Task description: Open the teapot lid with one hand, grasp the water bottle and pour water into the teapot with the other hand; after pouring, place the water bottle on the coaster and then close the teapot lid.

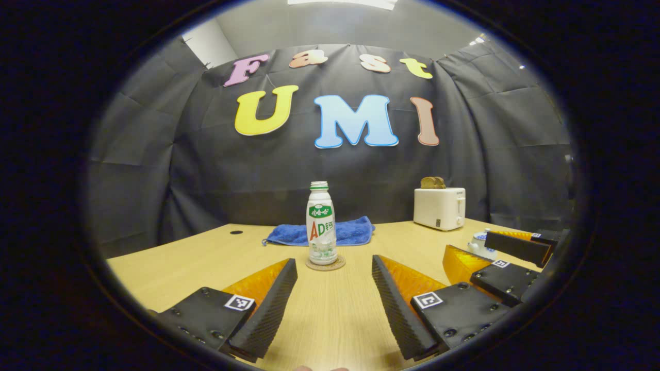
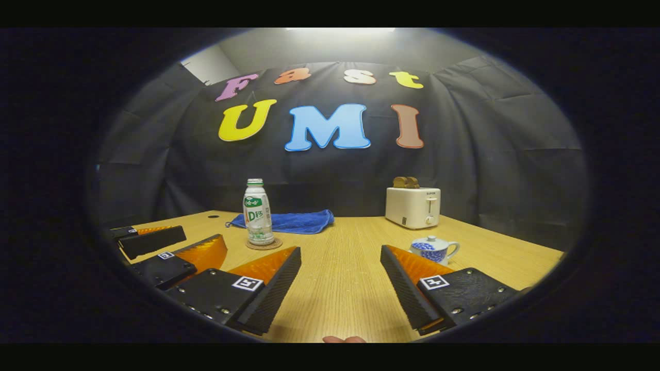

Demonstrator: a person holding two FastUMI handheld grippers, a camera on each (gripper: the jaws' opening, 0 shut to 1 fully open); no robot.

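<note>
A white bottle (image 1: 322,224) with a green label stands upright on a round coaster (image 1: 325,265) in the middle of the wooden table, straight ahead of my left gripper (image 1: 334,264), which is open and empty. In the right gripper view the bottle (image 2: 257,212) and coaster (image 2: 263,244) sit ahead to the left. A small white-and-blue teapot (image 2: 434,249) with its lid on stands just beyond the right finger of my right gripper (image 2: 341,252), which is open and empty. The left gripper view shows the teapot (image 1: 480,243) partly hidden behind the right gripper's fingers (image 1: 517,249).
A blue cloth (image 1: 344,232) lies folded behind the bottle near the wall. A cream toaster (image 1: 440,207) holding bread stands at the back right. The left gripper's fingers (image 2: 152,240) show at the left of the right gripper view. Bare wooden table (image 2: 340,278) lies between the grippers.
</note>
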